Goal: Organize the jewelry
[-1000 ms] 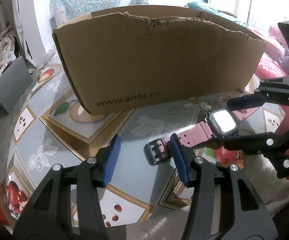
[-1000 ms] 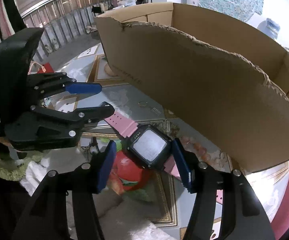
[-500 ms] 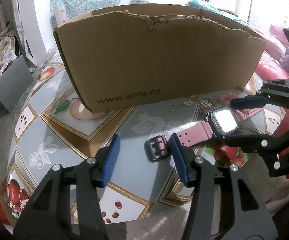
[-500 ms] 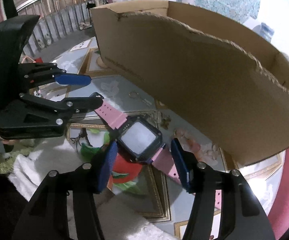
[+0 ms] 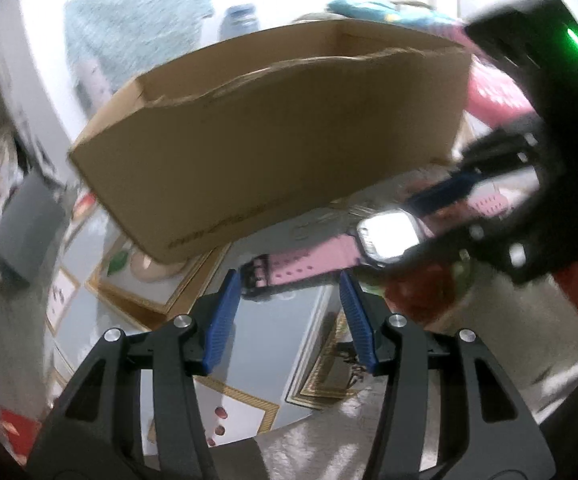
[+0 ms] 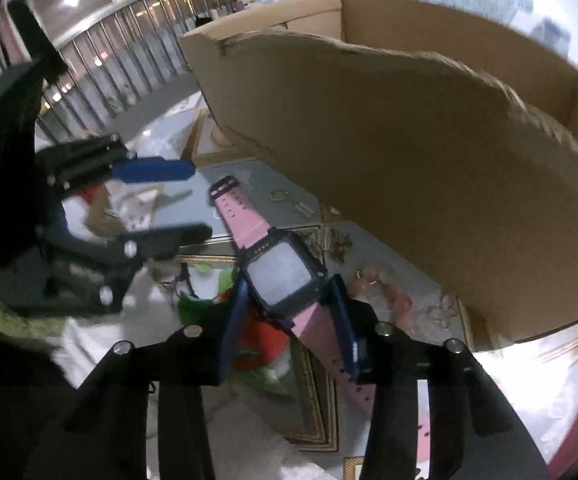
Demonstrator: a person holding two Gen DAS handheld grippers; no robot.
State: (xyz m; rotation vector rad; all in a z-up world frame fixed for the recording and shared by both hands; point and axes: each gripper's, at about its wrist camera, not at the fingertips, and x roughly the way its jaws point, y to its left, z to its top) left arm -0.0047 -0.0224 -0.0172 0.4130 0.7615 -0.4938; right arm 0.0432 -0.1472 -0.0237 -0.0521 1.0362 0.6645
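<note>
A pink-strapped digital watch [image 6: 279, 274] with a black square case is clamped at its case between my right gripper's [image 6: 289, 300] blue pads and held above the table. In the left wrist view the watch [image 5: 385, 236] hangs at right, its buckle end [image 5: 255, 276] just beyond my left gripper [image 5: 289, 292], which is open and empty. The open cardboard box [image 6: 409, 152] stands just behind the watch; it also shows in the left wrist view [image 5: 273, 148].
Small jewelry lies on the patterned tabletop [image 5: 281, 360] by the box's foot: a ring [image 6: 277, 195], a clip [image 6: 303, 209] and a pinkish bead bracelet [image 6: 385, 288]. A white fluffy cloth [image 5: 509, 332] lies at the near table edge.
My right gripper has closed on the watch case and lifted it toward the box. The left gripper has let the strap go and backed off, tilting its view.
</note>
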